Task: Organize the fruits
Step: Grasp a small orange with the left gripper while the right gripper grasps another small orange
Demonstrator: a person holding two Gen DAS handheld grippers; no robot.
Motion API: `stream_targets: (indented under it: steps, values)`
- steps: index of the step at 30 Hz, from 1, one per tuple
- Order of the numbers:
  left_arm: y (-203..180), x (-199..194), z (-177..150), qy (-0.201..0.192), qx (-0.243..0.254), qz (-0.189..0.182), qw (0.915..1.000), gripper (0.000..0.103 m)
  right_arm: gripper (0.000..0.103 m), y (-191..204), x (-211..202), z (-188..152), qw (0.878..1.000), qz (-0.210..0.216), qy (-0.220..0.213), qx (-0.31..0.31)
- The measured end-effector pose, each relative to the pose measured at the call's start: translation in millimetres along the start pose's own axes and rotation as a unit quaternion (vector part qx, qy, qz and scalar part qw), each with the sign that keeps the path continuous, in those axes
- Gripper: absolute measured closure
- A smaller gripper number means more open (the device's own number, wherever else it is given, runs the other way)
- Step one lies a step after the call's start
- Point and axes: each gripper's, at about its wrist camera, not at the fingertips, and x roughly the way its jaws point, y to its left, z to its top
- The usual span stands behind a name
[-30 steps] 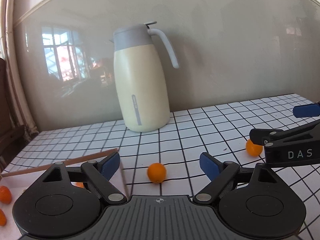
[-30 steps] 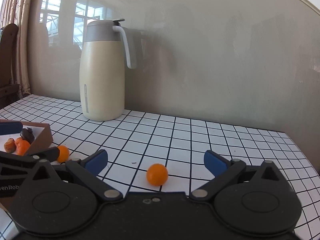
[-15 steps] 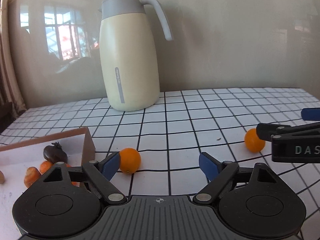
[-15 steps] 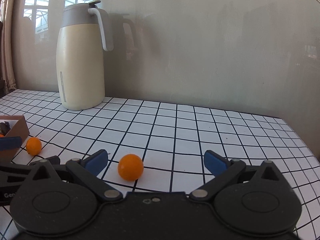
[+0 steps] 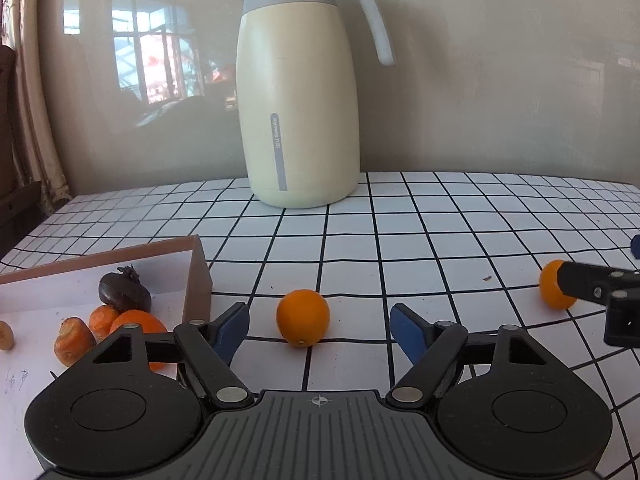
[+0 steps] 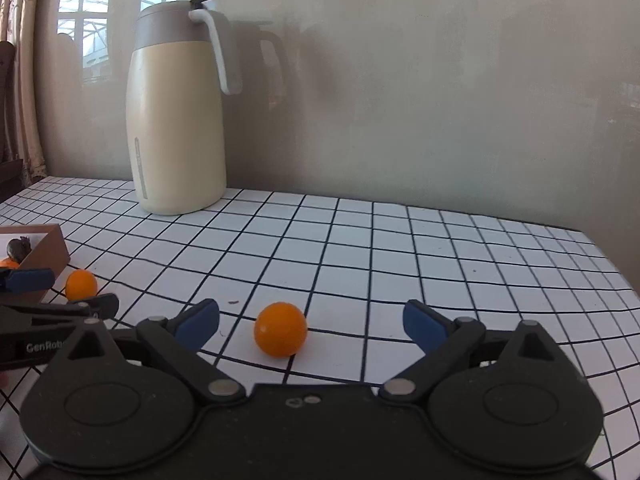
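On the grid-patterned table (image 5: 440, 216), the left gripper (image 5: 320, 328) closes around an orange (image 5: 303, 317) beside the cardboard box (image 5: 198, 276), pads not touching; the right gripper (image 6: 312, 326) likewise narrows around a second orange (image 6: 281, 329), mid-table.

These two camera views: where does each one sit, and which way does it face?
Left wrist view: sits on the left tool, facing jug and wall; an orange lies between its closing jaws, box at left.
Right wrist view: sits on the right tool, jaws closing around the other orange.
Shared: jug, box, both oranges, checked tablecloth, each other's tool.
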Motion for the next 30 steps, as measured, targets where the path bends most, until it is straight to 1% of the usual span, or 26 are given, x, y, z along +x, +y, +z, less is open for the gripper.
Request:
stream_targets:
  steps: [1, 2, 3, 4, 6, 8, 10, 11, 12, 15, 16, 18, 20, 22, 25, 27, 30]
  values:
    - [0, 1, 0, 0.001, 0.001, -0.001, 1.0, 0.025, 0.023, 1, 3, 0, 1.0, 0.004, 0.003, 0.0]
    - [-1, 2, 0, 0.002, 0.003, 0.0, 1.0, 0.026, 0.026, 3, 6, 0, 1.0, 0.007, 0.008, -0.001]
    - [-1, 2, 1, 0.003, 0.004, 0.0, 1.0, 0.029, 0.032, 5, 9, 0, 1.0, 0.009, 0.013, -0.003]
    - [-1, 3, 1, 0.004, 0.005, 0.001, 1.0, 0.031, 0.035, 7, 11, 0, 1.0, 0.01, 0.015, -0.005]
    - [-2, 6, 2, 0.005, 0.004, 0.005, 1.0, 0.035, 0.035, 10, 15, 0, 1.0, 0.011, 0.015, -0.008]
    - [-3, 6, 2, 0.008, 0.006, 0.009, 0.9999, 0.035, 0.036, 13, 16, -1, 1.0, 0.011, 0.017, -0.012]
    - [-5, 7, 2, 0.009, 0.007, 0.01, 0.9999, 0.036, 0.043, 13, 18, 0, 1.0, 0.011, 0.02, -0.013]
    - [-5, 7, 2, 0.01, 0.008, 0.01, 0.9999, 0.038, 0.045, 13, 19, 0, 1.0, 0.01, 0.02, -0.012]
    - [-5, 8, 2, 0.011, 0.008, 0.012, 0.9998, 0.045, 0.049, 13, 20, 0, 1.0, 0.01, 0.021, -0.011]
    - [-6, 8, 3, 0.012, 0.009, 0.019, 0.9997, 0.047, 0.054, 15, 21, -1, 1.0, 0.01, 0.024, -0.014]
    - [-6, 8, 3, 0.012, 0.009, 0.02, 0.9997, 0.047, 0.058, 15, 22, -1, 1.0, 0.01, 0.026, -0.015]
    - [-4, 7, 3, 0.011, 0.005, 0.024, 0.9997, 0.052, 0.064, 17, 23, -2, 0.999, 0.009, 0.03, -0.017]
    - [-3, 5, 3, 0.007, -0.001, 0.026, 0.9996, 0.055, 0.068, 17, 25, -2, 0.999, 0.006, 0.034, -0.017]
    - [-2, 4, 2, 0.006, -0.004, 0.026, 0.9996, 0.057, 0.076, 16, 23, -3, 0.999, 0.002, 0.031, -0.013]
    - [-1, 4, 2, 0.006, -0.006, 0.031, 0.9995, 0.06, 0.077, 15, 23, -3, 0.999, 0.001, 0.033, -0.009]
    - [1, 3, 2, 0.003, -0.014, 0.035, 0.9993, 0.065, 0.077, 15, 23, -3, 0.999, 0.001, 0.033, -0.009]
    - [1, 3, 2, 0.002, -0.014, 0.038, 0.9992, 0.067, 0.077, 14, 22, -4, 0.999, 0.002, 0.032, -0.008]
